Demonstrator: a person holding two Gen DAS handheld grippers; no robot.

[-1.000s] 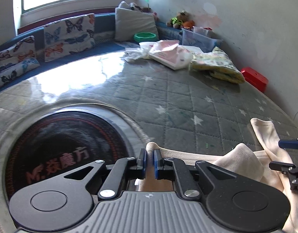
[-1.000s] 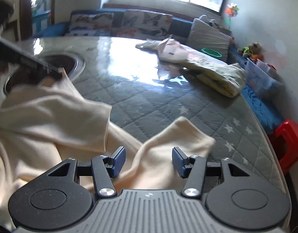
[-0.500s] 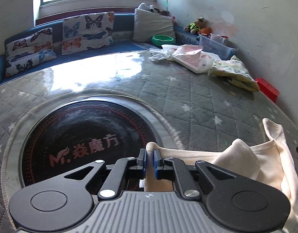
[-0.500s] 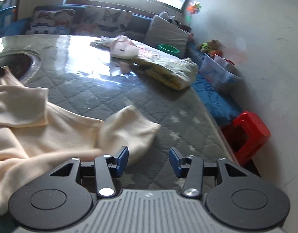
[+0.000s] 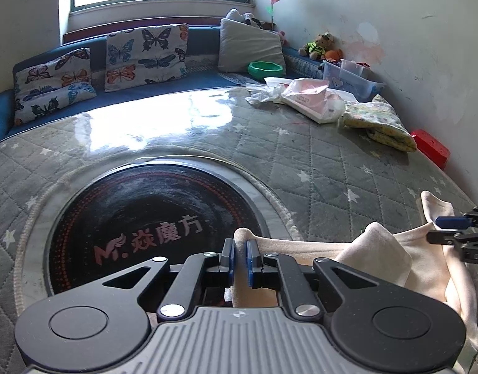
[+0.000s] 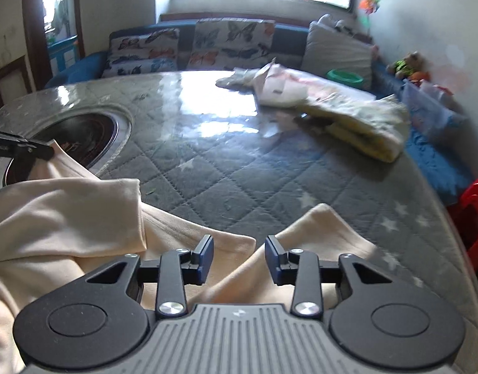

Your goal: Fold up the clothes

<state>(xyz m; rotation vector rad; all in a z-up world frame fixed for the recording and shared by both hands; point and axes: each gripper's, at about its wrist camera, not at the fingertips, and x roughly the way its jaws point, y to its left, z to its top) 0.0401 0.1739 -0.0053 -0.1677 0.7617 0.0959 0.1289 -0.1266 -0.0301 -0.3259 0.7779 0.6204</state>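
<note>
A cream garment [image 5: 379, 249] lies crumpled on the grey quilted table cover [image 5: 317, 162]. My left gripper [image 5: 240, 254] is shut on a corner of the cream garment, just over the black round hob [image 5: 139, 218]. In the right wrist view the garment [image 6: 67, 218] spreads left and under my right gripper [image 6: 239, 257], which is open with cloth lying between and below its jaws. The left gripper [image 6: 24, 149] shows at the left edge there, pinching the cloth. The right gripper [image 5: 457, 230] shows at the right edge of the left wrist view.
A pink-white packet [image 5: 313, 99] and a folded yellow floral cloth [image 5: 379, 121] lie at the table's far right. A sofa with butterfly cushions [image 5: 145, 56] runs behind. A green bowl [image 5: 265, 68], a plastic box [image 5: 351, 74] and a red stool [image 6: 472, 218] stand to the right.
My right gripper has swung back left over the garment, staying open. My left gripper has kept its hold and stayed over the hob's edge.
</note>
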